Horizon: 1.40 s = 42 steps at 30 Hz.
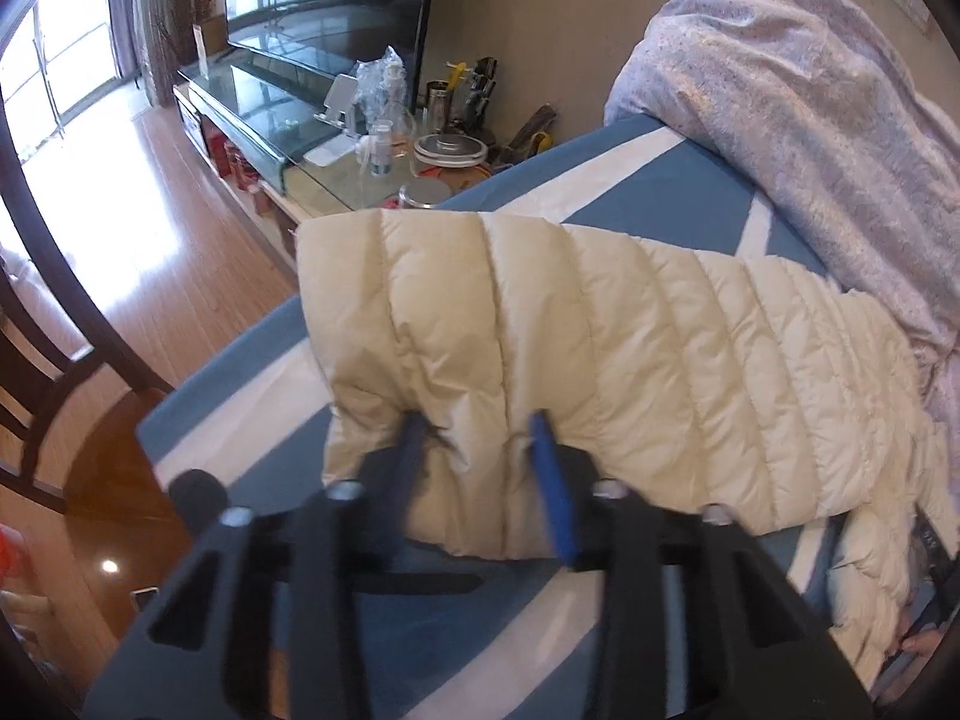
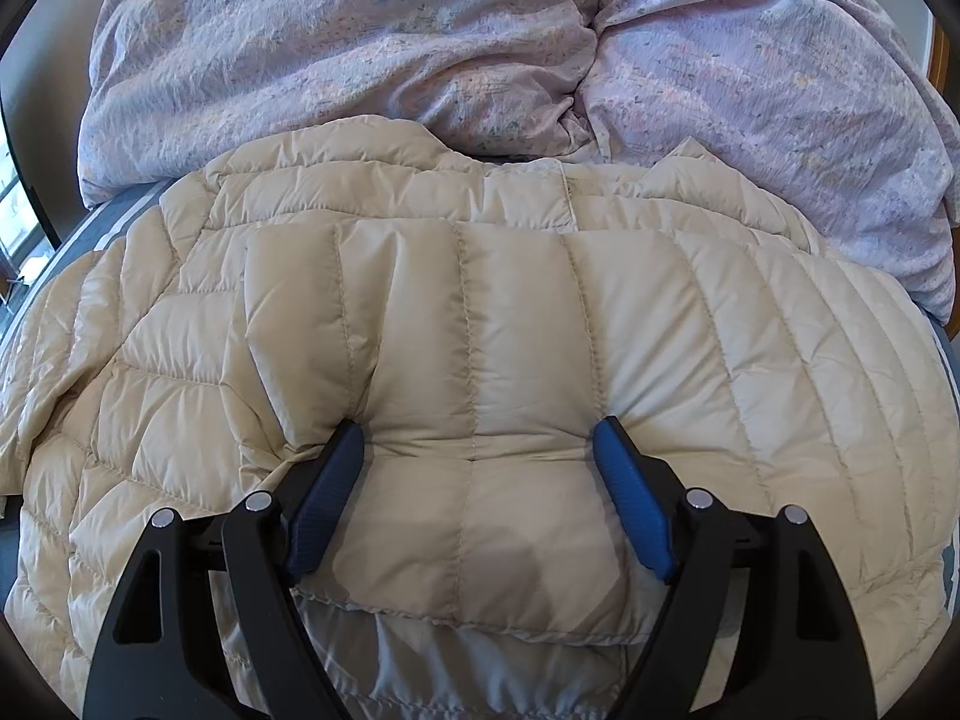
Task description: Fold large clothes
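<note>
A cream quilted down jacket (image 1: 630, 348) lies on a bed with a blue and white sheet (image 1: 660, 192). My left gripper (image 1: 477, 429) is shut on one sleeve near its cuff and holds it lifted above the sheet. In the right wrist view the jacket (image 2: 150, 390) is spread flat, with its other sleeve (image 2: 480, 330) folded across the body. My right gripper (image 2: 480, 438) has its blue fingers (image 2: 630, 498) wide apart, pressing into the sleeve on both sides.
A bunched lilac duvet (image 2: 480, 48) lies behind the jacket, also in the left view (image 1: 810, 120). Left of the bed stand a glass TV stand (image 1: 288, 120) with bottles and jars, a TV (image 1: 324, 0), a dark wooden chair (image 1: 42, 372) and wood floor.
</note>
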Available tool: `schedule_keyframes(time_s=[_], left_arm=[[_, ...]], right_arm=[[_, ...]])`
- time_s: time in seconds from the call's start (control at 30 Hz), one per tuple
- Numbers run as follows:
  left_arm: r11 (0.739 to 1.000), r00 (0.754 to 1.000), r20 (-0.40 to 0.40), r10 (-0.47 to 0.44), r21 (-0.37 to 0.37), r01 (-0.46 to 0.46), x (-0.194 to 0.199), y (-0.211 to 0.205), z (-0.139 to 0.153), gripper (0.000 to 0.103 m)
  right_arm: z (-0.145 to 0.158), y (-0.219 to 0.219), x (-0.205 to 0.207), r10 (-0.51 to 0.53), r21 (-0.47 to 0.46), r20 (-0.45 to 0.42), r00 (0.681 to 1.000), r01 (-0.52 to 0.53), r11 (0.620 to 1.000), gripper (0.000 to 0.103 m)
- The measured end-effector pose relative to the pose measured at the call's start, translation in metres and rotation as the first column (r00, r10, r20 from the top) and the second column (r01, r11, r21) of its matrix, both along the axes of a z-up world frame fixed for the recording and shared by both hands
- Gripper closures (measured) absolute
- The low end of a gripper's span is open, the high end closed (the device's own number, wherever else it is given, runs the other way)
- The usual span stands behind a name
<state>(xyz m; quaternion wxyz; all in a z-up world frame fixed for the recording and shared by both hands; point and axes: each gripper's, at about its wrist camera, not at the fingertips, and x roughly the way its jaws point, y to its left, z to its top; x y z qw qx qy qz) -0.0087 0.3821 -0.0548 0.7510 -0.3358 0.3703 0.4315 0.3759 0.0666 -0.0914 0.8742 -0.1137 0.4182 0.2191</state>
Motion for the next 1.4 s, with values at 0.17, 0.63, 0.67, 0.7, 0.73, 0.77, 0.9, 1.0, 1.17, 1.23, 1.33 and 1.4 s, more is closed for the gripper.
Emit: schedule_keyframes(time_s=[0.17, 0.63, 0.67, 0.7, 0.73, 0.77, 0.9, 1.0, 1.17, 1.23, 1.33, 1.4], left_arm=[[1.0, 1.0, 0.005, -0.022, 0.005, 0.022, 0.006, -0.002, 0.001, 0.099], [0.952, 0.94, 0.184, -0.288, 0.158, 0.26, 0.094, -0.062, 0.103, 0.101], [0.939, 0.92, 0.208, -0.333, 0.168, 0.302, 0.111, -0.075, 0.113, 0.101], [0.926, 0.902, 0.223, -0.369, 0.175, 0.335, 0.126, -0.086, 0.121, 0.101], [0.916, 0.889, 0.232, -0.395, 0.179, 0.36, 0.136, -0.094, 0.125, 0.101], [0.901, 0.87, 0.242, -0.428, 0.186, 0.392, 0.15, -0.106, 0.13, 0.101], [0.834, 0.797, 0.247, -0.551, 0.206, 0.512, 0.206, -0.159, 0.139, 0.101], [0.79, 0.75, 0.249, -0.613, 0.201, 0.579, 0.238, -0.193, 0.134, 0.101], [0.739, 0.694, 0.261, -0.671, 0.163, 0.654, 0.274, -0.234, 0.122, 0.101], [0.713, 0.667, 0.266, -0.697, 0.149, 0.686, 0.287, -0.254, 0.116, 0.101], [0.674, 0.63, 0.263, -0.731, 0.132, 0.727, 0.304, -0.279, 0.107, 0.101], [0.646, 0.606, 0.254, -0.753, 0.116, 0.754, 0.317, -0.298, 0.098, 0.101]], right_arm=[[0.0, 0.0, 0.0, 0.0, 0.0, 0.0, 1.0, 0.0, 1.0, 0.022], [-0.001, 0.003, -0.002, 0.005, -0.021, -0.003, 1.0, -0.005, 1.0, 0.022], [0.0, 0.004, -0.002, 0.006, -0.026, -0.005, 1.0, -0.007, 1.0, 0.022], [0.0, 0.004, -0.002, 0.008, -0.029, -0.007, 1.0, -0.008, 1.0, 0.022], [0.0, 0.004, -0.002, 0.012, -0.033, -0.01, 1.0, -0.012, 0.999, 0.022], [0.001, 0.004, -0.003, 0.016, -0.035, -0.013, 1.0, -0.017, 0.999, 0.022], [0.006, -0.001, -0.002, 0.035, -0.022, -0.033, 0.999, -0.036, 0.999, 0.022], [0.016, -0.013, -0.005, 0.05, -0.002, -0.032, 0.998, -0.05, 0.999, 0.019], [0.04, -0.046, -0.011, 0.05, 0.02, 0.056, 0.997, -0.052, 0.998, 0.015], [0.048, -0.063, -0.012, 0.039, 0.014, 0.092, 0.995, -0.04, 0.999, 0.014], [0.053, -0.088, -0.007, -0.005, 0.003, 0.125, 0.992, 0.004, 1.0, 0.014], [0.055, -0.107, -0.001, -0.042, 0.01, 0.124, 0.991, 0.041, 0.999, 0.014]])
